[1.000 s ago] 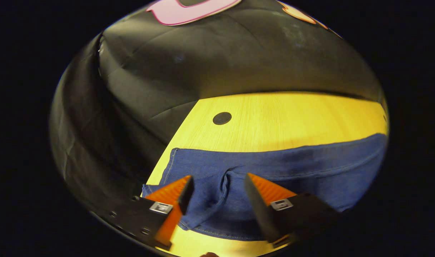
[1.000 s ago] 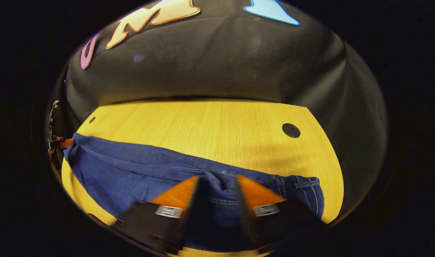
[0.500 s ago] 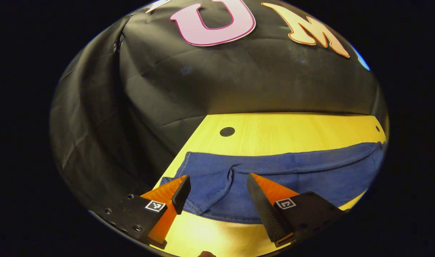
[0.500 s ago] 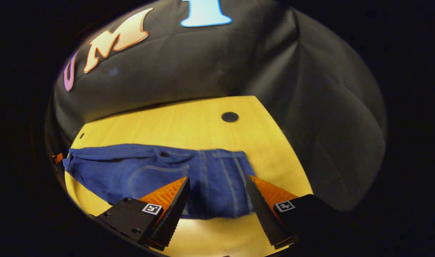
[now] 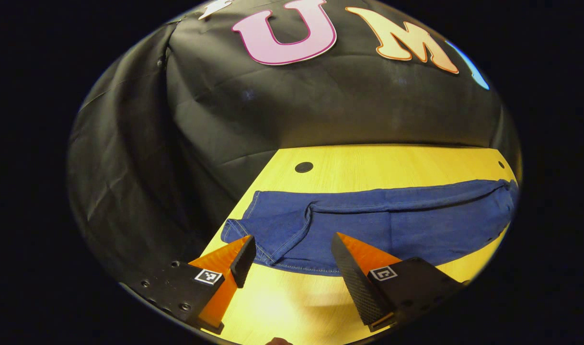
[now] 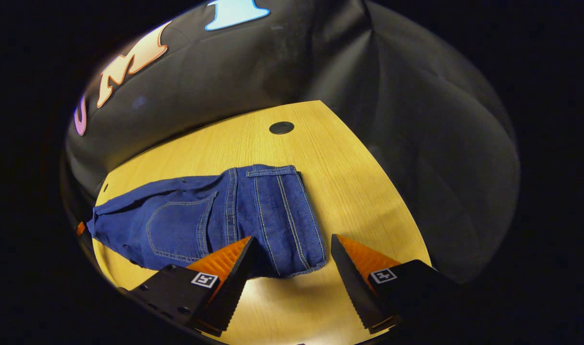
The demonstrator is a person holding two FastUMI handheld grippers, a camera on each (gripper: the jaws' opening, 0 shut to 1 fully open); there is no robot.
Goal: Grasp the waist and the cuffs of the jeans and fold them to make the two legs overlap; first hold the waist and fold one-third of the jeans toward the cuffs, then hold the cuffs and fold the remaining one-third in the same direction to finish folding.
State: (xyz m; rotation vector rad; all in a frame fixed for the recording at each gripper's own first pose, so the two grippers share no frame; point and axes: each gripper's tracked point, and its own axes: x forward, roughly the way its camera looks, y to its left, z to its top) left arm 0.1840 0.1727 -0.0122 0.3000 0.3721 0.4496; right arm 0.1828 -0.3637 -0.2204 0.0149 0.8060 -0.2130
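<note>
Blue jeans point(image 5: 392, 225) lie flat across the yellow wooden table point(image 5: 392, 163), their two legs overlapped in one long strip. The cuffs point(image 5: 239, 225) are at the strip's left end in the left gripper view. My left gripper point(image 5: 292, 239) is open just in front of the cuffs, holding nothing. In the right gripper view the jeans point(image 6: 186, 225) show a back pocket, and the waist point(image 6: 282, 215) is at the right end. My right gripper point(image 6: 292, 238) is open over the near corner of the waist, gripping nothing.
A round black hole point(image 5: 303, 167) sits in the table behind the cuffs, and another hole point(image 6: 281, 127) lies behind the waist. The table's right edge point(image 6: 392, 191) runs close to the waist. Bare wood lies between the jeans and the black cloth wall.
Both grippers have drawn back from the jeans toward the table's front. The right gripper's fingers, closer together over the waist a second ago, now stand wide apart. The jeans lie flatter.
</note>
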